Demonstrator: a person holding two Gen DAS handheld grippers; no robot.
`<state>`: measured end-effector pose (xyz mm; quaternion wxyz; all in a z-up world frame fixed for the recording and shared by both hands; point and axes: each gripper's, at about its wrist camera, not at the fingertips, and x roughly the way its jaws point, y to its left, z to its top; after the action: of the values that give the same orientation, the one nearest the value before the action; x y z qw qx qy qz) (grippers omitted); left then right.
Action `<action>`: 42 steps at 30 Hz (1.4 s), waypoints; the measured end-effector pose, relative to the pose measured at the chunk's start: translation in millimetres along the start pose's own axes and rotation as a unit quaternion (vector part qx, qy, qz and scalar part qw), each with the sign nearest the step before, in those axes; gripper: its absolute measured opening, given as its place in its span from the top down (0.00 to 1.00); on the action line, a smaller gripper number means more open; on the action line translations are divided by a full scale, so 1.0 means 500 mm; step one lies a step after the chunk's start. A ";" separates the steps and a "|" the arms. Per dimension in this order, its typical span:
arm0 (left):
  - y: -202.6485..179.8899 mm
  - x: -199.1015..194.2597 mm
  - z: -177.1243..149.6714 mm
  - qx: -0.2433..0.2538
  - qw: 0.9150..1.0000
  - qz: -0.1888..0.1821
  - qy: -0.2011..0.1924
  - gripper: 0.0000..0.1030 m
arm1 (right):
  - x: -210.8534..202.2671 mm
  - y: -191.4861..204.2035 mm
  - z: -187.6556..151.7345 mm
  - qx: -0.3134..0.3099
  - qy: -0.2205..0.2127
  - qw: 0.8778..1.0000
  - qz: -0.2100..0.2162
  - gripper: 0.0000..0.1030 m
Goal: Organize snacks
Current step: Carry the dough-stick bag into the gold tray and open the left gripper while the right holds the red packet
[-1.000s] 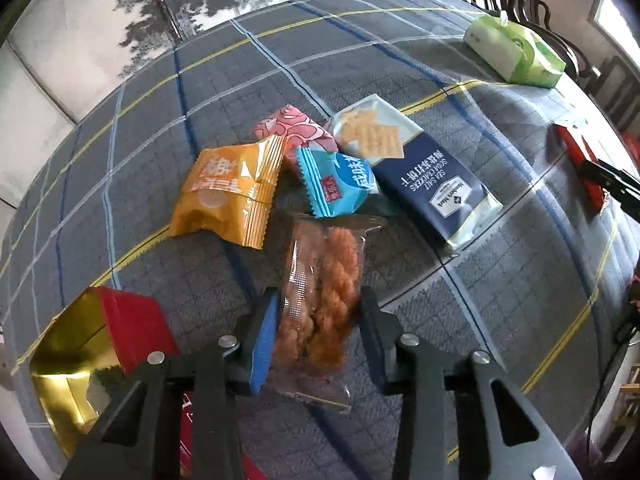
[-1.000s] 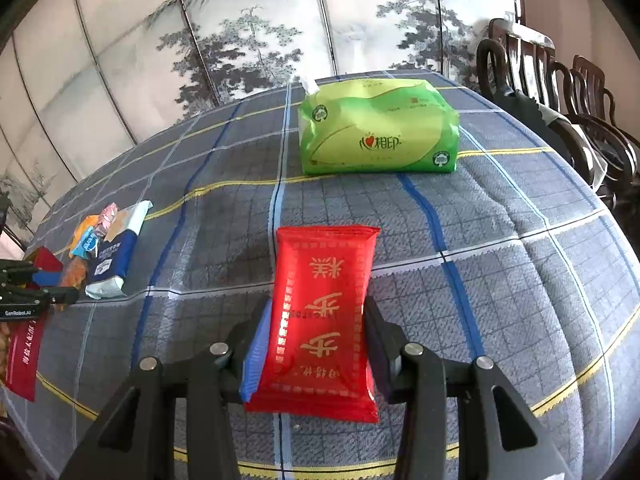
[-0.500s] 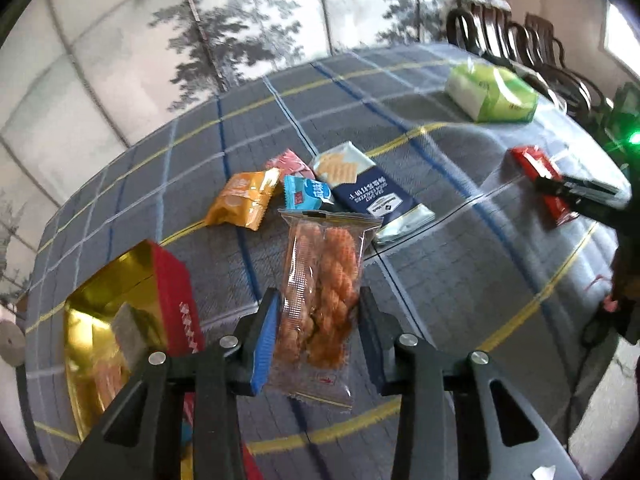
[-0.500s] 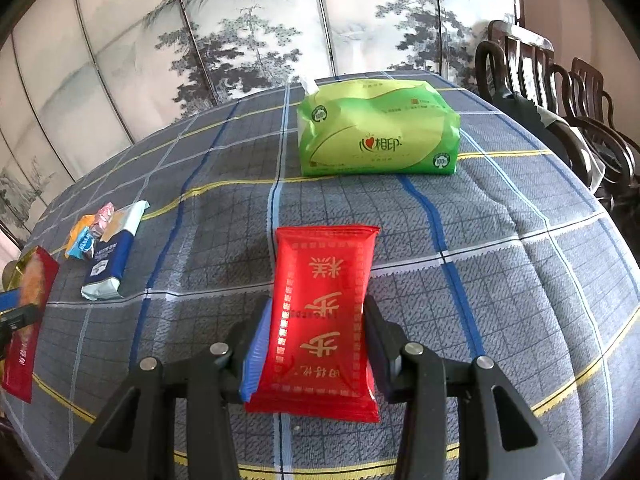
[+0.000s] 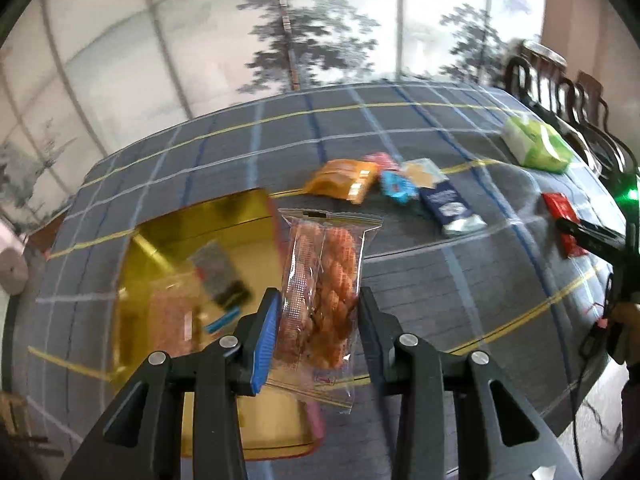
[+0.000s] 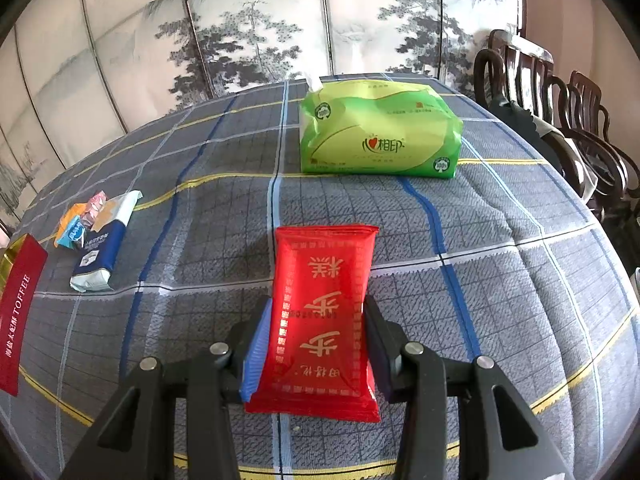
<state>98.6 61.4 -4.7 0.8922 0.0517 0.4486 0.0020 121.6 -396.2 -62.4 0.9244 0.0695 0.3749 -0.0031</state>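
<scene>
The left gripper (image 5: 316,332) is clamped on a clear plastic packet of orange-brown twisted fried dough (image 5: 324,280), held off the table with its long axis running straight away from the claw. Just to the left of that packet and lower down lies an open rectangular gold-lined tin with red outer walls (image 5: 160,236); the left hand is by far the nearer one to it, so a drop would call for a short move leftward. Blurred packets already lie inside the tin; their number cannot be told.

The right gripper (image 6: 316,344) pinches a flat red foil packet with gold characters (image 6: 326,304), long axis also pointing forward, apparently resting on the blue-grey checked tablecloth (image 6: 520,280), well apart from the tin.

Farther out lies one cluster of four loose snacks: one orange pouch (image 5: 344,178), one pink wrapped sweet (image 5: 380,159), one small blue packet (image 5: 394,188) and one long navy-and-white cracker pack (image 5: 448,204).

Farthest sits one green soft pack of tissues (image 6: 380,140).
</scene>
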 end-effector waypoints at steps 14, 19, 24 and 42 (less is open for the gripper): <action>0.158 -0.005 -0.057 -0.077 0.996 0.042 0.000 0.66 | 0.002 0.012 0.000 -0.012 0.002 1.000 -0.016 0.57; 0.199 0.007 -0.073 -0.102 0.993 0.051 0.005 0.66 | 0.002 0.015 -0.001 -0.014 0.003 1.000 -0.019 0.57; 0.224 0.019 -0.082 -0.117 0.991 0.057 0.009 0.66 | 0.004 0.017 -0.001 -0.015 0.003 1.000 -0.021 0.57; 0.254 0.047 -0.099 -0.129 0.990 0.059 0.006 0.66 | 0.003 0.018 -0.001 -0.016 0.003 1.000 -0.022 0.57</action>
<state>78.3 193.5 -40.7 0.8870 -0.0376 0.4462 0.1127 123.0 -387.0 -62.7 0.9240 0.0465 0.3792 -0.0170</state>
